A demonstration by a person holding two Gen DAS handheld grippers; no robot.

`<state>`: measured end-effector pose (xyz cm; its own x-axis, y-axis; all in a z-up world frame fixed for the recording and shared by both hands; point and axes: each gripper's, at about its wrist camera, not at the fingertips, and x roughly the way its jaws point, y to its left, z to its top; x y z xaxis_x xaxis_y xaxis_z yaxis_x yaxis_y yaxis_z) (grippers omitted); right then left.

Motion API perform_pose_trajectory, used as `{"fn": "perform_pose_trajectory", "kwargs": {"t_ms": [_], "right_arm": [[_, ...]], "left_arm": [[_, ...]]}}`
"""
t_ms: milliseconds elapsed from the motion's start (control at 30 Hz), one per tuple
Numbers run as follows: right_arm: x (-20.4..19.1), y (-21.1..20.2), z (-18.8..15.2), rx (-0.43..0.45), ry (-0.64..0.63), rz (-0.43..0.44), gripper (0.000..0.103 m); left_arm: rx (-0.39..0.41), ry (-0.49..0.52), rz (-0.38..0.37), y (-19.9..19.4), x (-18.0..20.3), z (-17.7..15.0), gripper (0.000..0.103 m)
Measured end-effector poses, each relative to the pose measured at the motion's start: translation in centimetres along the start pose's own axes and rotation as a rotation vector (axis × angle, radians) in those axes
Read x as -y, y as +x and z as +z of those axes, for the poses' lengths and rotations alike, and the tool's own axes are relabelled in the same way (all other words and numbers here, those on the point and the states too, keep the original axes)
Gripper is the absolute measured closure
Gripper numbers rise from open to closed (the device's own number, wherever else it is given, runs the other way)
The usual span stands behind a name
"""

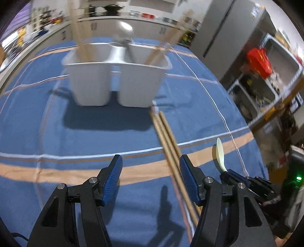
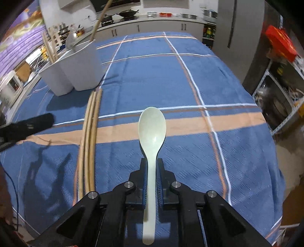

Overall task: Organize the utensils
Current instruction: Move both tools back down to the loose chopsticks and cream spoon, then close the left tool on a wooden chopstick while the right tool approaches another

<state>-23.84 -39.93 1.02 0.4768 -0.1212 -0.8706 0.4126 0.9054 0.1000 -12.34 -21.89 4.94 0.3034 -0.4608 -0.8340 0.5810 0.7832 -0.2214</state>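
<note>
A white utensil holder with several compartments stands on the blue checked tablecloth; wooden chopsticks lean in its back compartments. It also shows in the right wrist view at the far left. Loose wooden chopsticks lie on the cloth in front of it, also seen in the right wrist view. My left gripper is open and empty, its right finger beside the chopsticks. My right gripper is shut on the handle of a pale green spoon, held above the cloth; the spoon shows in the left wrist view.
The table edge falls away on the right, with metal shelving and a red box beyond. A kitchen counter with pots runs along the back. A grey fridge stands at the back right.
</note>
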Motion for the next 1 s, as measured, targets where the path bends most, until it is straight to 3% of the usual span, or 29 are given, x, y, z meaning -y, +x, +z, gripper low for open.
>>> {"fn": "perform_pose_trajectory", "kwargs": {"t_ms": [67, 200, 267, 333, 633, 700, 767, 867, 933, 1000], "right_arm": [[0.4, -0.1, -0.2, 0.003, 0.013, 0.003, 0.093], [0.3, -0.2, -0.4, 0.007, 0.016, 0.0, 0.093], [0.1, -0.3, -0.5, 0.009, 0.017, -0.002, 0.093], [0.1, -0.4, -0.6, 0.012, 0.019, 0.0, 0.093], [-1.1, -0.1, -0.3, -0.005, 0.01, 0.076, 0.093], [-1.7, 0.1, 0.1, -0.002, -0.027, 0.005, 0.089], [-2.3, -0.4, 0.4, 0.02, -0.075, -0.151, 0.084], [-3.9, -2.4, 0.5, 0.065, -0.135, 0.018, 0.084], [-5.2, -2.5, 0.3, 0.051, -0.169, 0.137, 0.084], [-6.6, -1.2, 0.1, 0.0, -0.187, 0.195, 0.086]], "left_arm": [[-0.021, 0.04, 0.012, 1.4, 1.3, 0.3, 0.046], [-0.082, 0.106, 0.048, 3.8, 2.8, 0.2, 0.076], [-0.069, 0.122, 0.055, 4.0, 3.3, -0.1, 0.081], [-0.075, 0.163, 0.064, 3.9, 3.9, -0.1, 0.103], [-0.104, 0.101, 0.118, 1.8, -1.7, -1.0, 0.103], [-0.109, 0.059, 0.129, 1.3, -3.3, -0.9, 0.103], [-0.101, 0.018, 0.096, 0.6, -4.5, -1.0, 0.103], [-0.068, -0.025, 0.063, -1.2, -5.8, -1.1, 0.103], [-0.053, -0.043, 0.062, -2.0, -6.4, -1.3, 0.103], [-0.045, -0.06, 0.066, -2.7, -7.0, -1.7, 0.103]]}}
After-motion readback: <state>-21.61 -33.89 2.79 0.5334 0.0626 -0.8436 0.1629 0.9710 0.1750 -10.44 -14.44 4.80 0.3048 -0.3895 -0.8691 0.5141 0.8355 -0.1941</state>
